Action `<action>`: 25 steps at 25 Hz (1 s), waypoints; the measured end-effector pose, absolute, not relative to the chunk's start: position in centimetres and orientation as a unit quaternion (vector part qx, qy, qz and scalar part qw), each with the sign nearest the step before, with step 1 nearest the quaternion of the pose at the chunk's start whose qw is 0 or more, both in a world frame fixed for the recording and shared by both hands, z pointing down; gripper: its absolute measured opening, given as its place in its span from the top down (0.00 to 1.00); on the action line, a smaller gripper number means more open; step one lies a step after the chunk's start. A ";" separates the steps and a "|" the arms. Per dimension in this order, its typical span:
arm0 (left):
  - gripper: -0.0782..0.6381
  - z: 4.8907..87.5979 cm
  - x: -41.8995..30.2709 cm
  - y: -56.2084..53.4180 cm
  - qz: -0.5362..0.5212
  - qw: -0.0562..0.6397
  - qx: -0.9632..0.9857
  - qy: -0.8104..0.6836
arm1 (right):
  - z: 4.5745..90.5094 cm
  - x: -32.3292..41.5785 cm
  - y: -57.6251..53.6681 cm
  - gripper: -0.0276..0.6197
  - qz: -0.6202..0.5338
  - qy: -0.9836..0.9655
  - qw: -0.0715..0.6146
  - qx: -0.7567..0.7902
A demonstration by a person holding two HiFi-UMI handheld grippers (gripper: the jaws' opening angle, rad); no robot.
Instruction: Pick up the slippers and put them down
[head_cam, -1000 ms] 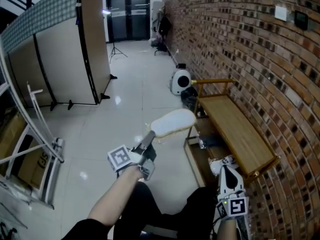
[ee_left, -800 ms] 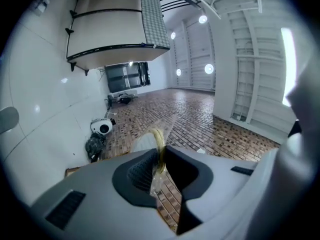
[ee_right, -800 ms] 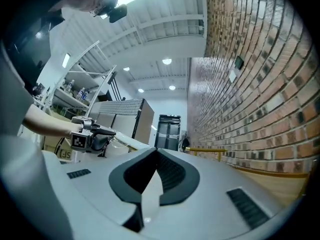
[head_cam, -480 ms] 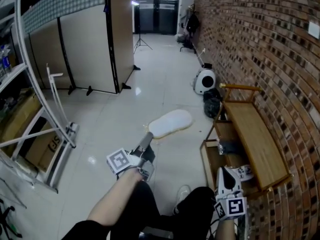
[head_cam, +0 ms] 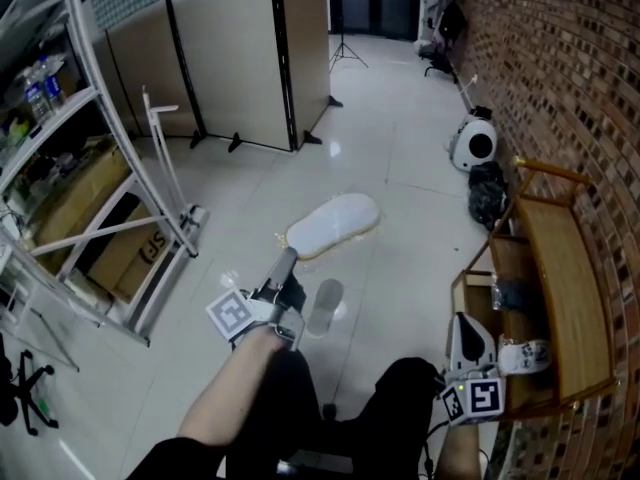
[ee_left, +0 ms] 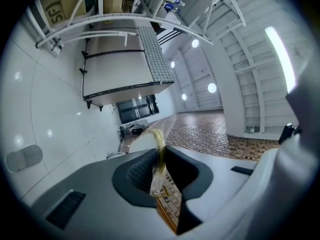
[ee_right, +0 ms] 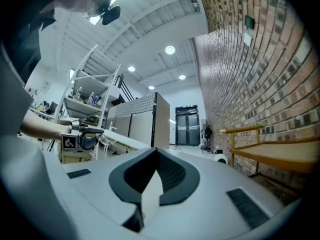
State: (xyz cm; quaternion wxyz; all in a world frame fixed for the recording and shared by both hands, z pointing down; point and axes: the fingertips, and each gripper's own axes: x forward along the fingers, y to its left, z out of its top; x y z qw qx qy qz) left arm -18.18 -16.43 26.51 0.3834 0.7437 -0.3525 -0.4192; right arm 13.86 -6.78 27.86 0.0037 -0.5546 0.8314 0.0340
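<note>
The left gripper (head_cam: 287,260) has its jaws narrowed on the rim of a white slipper (head_cam: 335,222), which sticks out ahead of them above the tiled floor (head_cam: 400,168). The right gripper (head_cam: 466,324) has its jaws together with nothing between them, well apart from the slipper.

White floor, red brick, one pale slipper.
The oval white slipper (head_cam: 333,223) has a yellowish rim. The glossy tiled floor (head_cam: 400,168) is white, the brick wall (head_cam: 580,88) red-brown with darker flecks, the wooden desk (head_cam: 560,288) honey-brown. The grey left tongs (head_cam: 290,261) and right tongs (head_cam: 470,320) carry black-and-white square markers.
</note>
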 end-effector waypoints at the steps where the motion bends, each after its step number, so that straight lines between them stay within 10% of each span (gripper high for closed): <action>1: 0.82 26.7 -19.4 -16.2 -0.422 0.379 0.740 -0.363 | 28.0 13.0 -7.2 0.94 0.033 0.836 0.005 -0.547; 25: 0.82 41.2 -17.8 -23.8 -0.376 0.432 0.699 -0.427 | 36.2 9.5 -16.9 0.94 -0.037 0.854 -0.064 -0.515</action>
